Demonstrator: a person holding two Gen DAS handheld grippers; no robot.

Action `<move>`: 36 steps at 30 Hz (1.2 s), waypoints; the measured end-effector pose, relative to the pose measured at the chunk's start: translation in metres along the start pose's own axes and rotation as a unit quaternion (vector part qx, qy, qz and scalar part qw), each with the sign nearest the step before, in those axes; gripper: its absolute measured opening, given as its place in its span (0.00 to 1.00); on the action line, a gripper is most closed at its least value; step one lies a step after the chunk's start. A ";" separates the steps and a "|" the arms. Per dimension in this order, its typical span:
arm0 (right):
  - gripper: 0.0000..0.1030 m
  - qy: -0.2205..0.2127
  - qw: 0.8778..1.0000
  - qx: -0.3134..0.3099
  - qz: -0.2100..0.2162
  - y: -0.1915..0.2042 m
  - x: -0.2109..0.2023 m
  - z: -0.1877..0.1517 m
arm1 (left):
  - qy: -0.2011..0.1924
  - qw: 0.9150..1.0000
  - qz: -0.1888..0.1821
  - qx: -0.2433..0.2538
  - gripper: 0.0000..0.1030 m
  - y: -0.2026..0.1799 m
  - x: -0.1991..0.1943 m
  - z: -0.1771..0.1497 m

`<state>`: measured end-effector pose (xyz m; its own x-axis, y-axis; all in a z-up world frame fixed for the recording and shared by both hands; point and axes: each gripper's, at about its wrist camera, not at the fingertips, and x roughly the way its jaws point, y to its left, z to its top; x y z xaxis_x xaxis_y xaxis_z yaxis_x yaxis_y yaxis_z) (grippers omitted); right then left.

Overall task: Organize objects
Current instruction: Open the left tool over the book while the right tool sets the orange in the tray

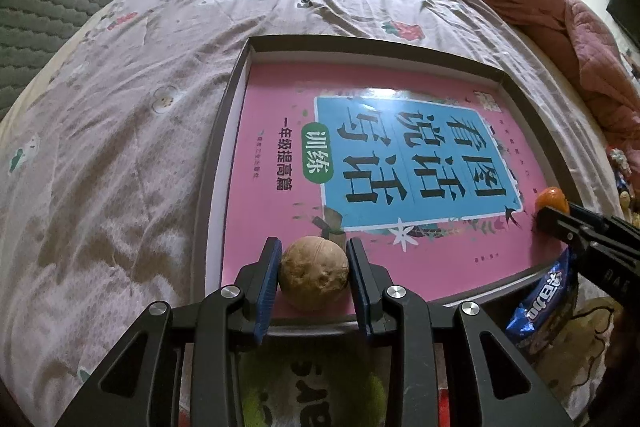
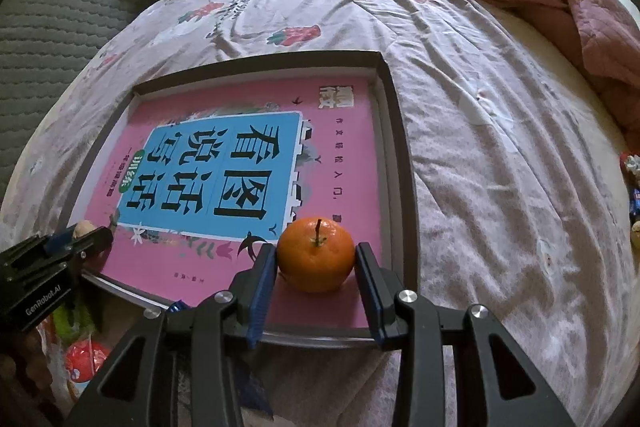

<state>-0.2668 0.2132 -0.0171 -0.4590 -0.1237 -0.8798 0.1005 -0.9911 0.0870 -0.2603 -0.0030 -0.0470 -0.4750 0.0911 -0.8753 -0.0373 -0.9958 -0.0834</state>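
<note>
Down at the near edge of the tray, your left gripper has its blue pads pressed on either side of a walnut. It sits on the pink book that fills the tray, close to the near left corner. I'd guess the shell is hard, light and bumpy, so it won't crush, but being round it can pop out if you grab off-centre. You've got it across the widest part, which looks right to me. Off to the right you can see the other gripper's fingers around something orange, with a blue snack packet lying just outside the tray.

Over on the right wrist view, your right gripper is closed on a mandarin, stem up, resting on the book near the tray's near right corner. That one's probably soft under the peel, so go easy on the squeeze and keep the pads at the middle, not near the stem. At left, the left gripper's tips show with the walnut barely peeking out.
</note>
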 end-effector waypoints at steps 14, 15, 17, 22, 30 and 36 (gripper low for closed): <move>0.47 -0.028 0.999 0.016 -0.005 -0.006 -0.029 -0.004 | -0.012 1.000 -0.005 -0.016 0.45 0.008 -0.025 -0.008; 0.47 -0.031 0.999 0.015 -0.004 -0.006 -0.032 -0.004 | -0.014 1.000 -0.005 -0.017 0.45 0.008 -0.028 -0.009; 0.48 -0.037 0.999 0.014 -0.002 -0.006 -0.038 -0.006 | -0.020 1.000 -0.006 -0.017 0.46 0.008 -0.036 -0.011; 0.48 -0.060 0.998 0.011 0.011 -0.001 -0.058 -0.010 | -0.036 0.999 -0.010 -0.016 0.53 0.007 -0.055 -0.013; 0.48 -0.099 0.995 0.003 0.026 0.007 -0.092 -0.013 | -0.079 0.996 -0.017 -0.026 0.57 0.009 -0.094 -0.015; 0.48 -0.134 0.991 -0.016 0.010 0.015 -0.117 -0.019 | -0.107 0.994 -0.021 -0.024 0.58 0.009 -0.120 -0.020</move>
<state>-0.1950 0.2140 0.0788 -0.6733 -0.1566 -0.7226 0.1387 -0.9867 0.0846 -0.1865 -0.0223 0.0478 -0.6501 0.1233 -0.7497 -0.0217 -0.9894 -0.1439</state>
